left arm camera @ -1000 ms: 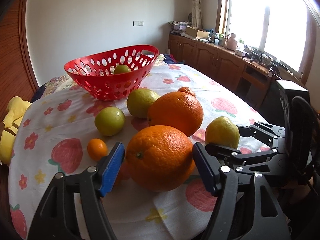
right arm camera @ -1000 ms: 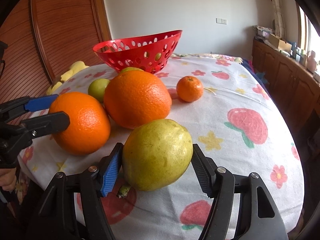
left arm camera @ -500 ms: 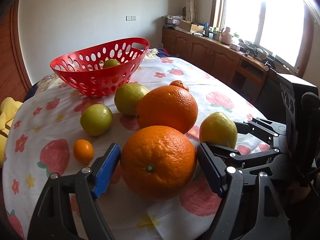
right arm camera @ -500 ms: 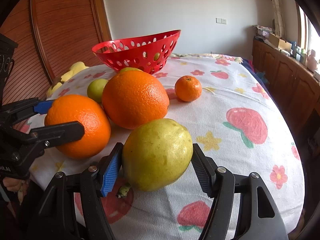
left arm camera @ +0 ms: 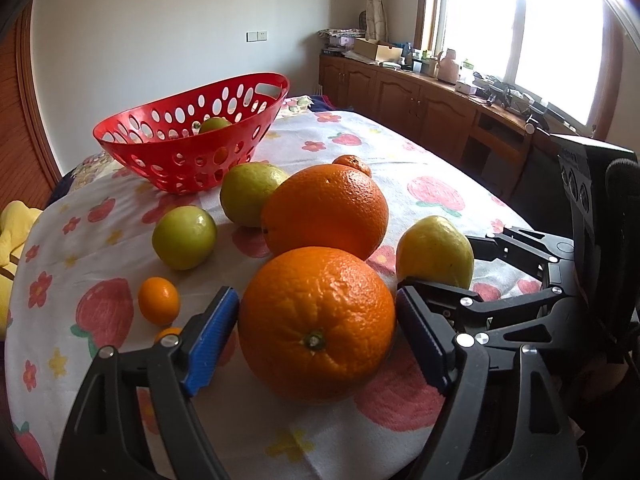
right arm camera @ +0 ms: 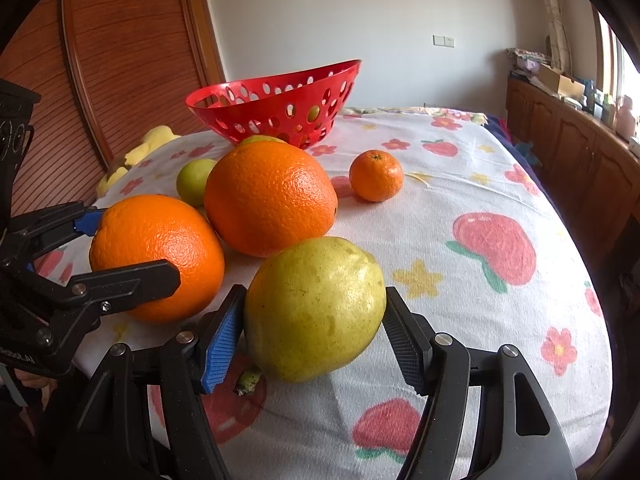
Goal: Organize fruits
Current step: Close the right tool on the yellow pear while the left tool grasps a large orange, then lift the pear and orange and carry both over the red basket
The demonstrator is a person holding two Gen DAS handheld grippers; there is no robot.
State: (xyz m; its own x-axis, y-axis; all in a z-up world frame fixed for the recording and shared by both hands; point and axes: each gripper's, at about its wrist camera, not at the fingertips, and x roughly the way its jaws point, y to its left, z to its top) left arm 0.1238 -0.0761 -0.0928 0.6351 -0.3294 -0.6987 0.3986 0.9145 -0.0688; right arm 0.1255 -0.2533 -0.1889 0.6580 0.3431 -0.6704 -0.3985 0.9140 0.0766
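My left gripper is shut on a large orange, both pads against its sides, at the table's near edge. My right gripper is shut on a yellow-green pear. Each gripper and its fruit also shows in the other view: the pear and the held orange. A second large orange lies just behind. The red perforated basket stands at the back with a green fruit inside.
Loose on the floral tablecloth: two green citrus, a mandarin and two small kumquats. A yellow cloth hangs at the left edge. Wooden cabinets run along the window.
The left gripper's jaws closed onto the large orange and it rotated, its stem end now facing the camera. The right gripper holds the pear as before.
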